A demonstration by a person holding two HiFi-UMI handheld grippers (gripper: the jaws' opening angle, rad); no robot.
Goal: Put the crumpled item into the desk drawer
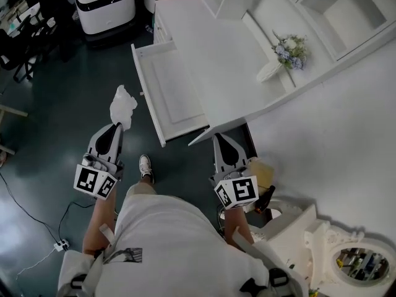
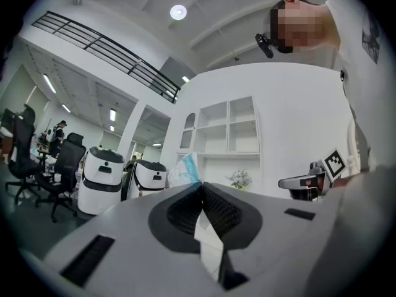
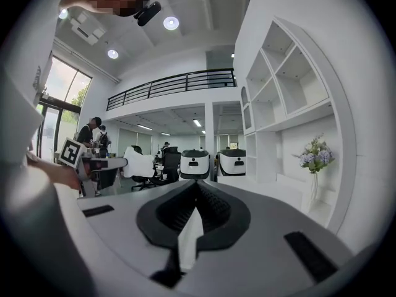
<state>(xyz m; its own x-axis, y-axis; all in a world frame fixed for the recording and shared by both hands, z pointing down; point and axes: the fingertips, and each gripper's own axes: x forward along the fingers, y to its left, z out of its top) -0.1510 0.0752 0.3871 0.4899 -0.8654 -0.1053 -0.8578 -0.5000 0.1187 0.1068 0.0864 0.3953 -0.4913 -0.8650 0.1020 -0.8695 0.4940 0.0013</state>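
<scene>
Because your left hand-held gripper [image 1: 117, 125] clamps only a corner of the crumpled item [image 1: 122, 106], a swing could drop it short of the drawer [image 1: 173, 90]. Your right hand-held gripper [image 1: 218, 137] is closed, empty.

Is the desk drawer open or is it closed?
Open. The drawer sticks out from the desk, and the head view looks right down into its bare white inside.
</scene>
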